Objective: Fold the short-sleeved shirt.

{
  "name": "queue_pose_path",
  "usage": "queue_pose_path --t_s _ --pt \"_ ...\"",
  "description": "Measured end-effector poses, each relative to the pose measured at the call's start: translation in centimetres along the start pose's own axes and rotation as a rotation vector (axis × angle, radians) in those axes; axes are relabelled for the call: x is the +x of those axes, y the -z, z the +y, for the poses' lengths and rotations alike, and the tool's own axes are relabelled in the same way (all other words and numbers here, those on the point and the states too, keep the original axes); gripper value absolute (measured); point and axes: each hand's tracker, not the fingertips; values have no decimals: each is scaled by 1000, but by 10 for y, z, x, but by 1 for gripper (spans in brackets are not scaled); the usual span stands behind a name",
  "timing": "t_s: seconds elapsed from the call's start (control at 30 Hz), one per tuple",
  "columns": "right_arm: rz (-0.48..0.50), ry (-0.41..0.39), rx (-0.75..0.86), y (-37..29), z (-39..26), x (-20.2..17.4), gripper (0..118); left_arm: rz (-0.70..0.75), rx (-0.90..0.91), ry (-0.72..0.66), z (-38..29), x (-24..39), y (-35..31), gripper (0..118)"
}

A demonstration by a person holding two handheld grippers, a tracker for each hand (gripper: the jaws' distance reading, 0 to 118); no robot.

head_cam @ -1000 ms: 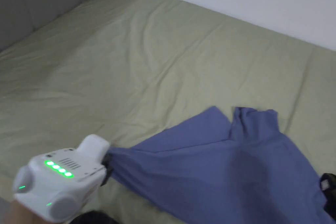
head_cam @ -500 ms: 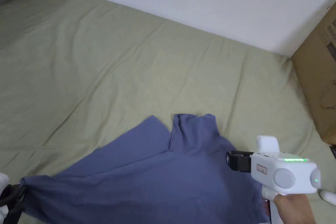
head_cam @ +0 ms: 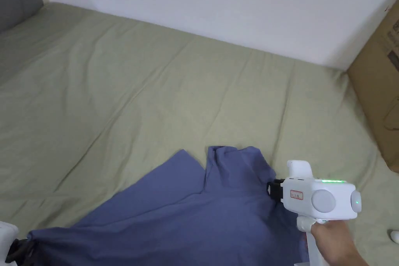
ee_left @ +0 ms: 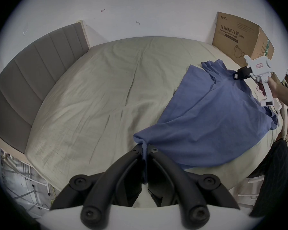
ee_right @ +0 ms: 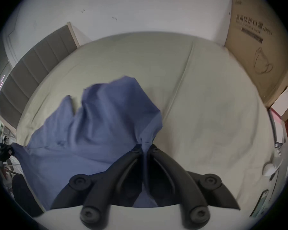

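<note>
Blue cotton, soft and creased, is stretched low across the near edge of the bed (head_cam: 156, 83), and that shirt (head_cam: 187, 224) is the thing to steer by. At its left corner the left gripper (ee_left: 144, 148) has both jaws pressed together on a bunched pinch of fabric, so the cloth fans out from that point. Toward the shirt's right side the right gripper (ee_right: 144, 148) is likewise clamped tight on a gathered fold, with cloth running down between its jaws; from the head view its white body, held in a hand (head_cam: 333, 243), sits against the shirt's right edge. My guess is that the two pinches are held wide apart to pull the shirt taut and spread it flat before any fold is made, so the folding proper looks not yet begun. Beyond the grippers, the shirt's far part rises in a rumpled peak, perhaps a sleeve or the collar; I cannot tell which. Its near hem drops out of sight below the mattress edge, so how it hangs there is hidden. Past the shirt lies open olive sheet, wrinkled. Farther off to the shirt's right stands a cardboard box (head_cam: 380, 95), and far to its left a grey padded headboard (ee_left: 32, 77) against the white wall.
</note>
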Motion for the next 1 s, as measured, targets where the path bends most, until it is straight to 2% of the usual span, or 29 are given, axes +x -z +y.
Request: queue_pose_path --t_s 0.17,0.3,0.37,0.4,0.57,0.67,0.8,1.0 --pt "81 33 120 -92 -15 -19 4 -57 29 -45 11 -2 -10 4" --pt "33 13 223 -167 -11 -29 4 -104 131 -85 46 -3 -28 3" --pt "32 37 298 -207 3 -26 4 -114 185 -81 75 -5 -35 3" --pt "38 50 349 -228 12 -24 4 -107 213 -68 94 -5 -39 3" --pt "-30 9 538 -326 71 -19 4 -62 349 36 188 3 -59 2" --pt "-77 23 623 -373 111 -11 4 -95 427 -2 244 8 -75 2" --pt "-163 17 709 -418 163 7 4 -40 545 30 311 14 -104 2" --pt "-214 52 789 -450 235 33 4 101 622 130 403 22 -134 2"
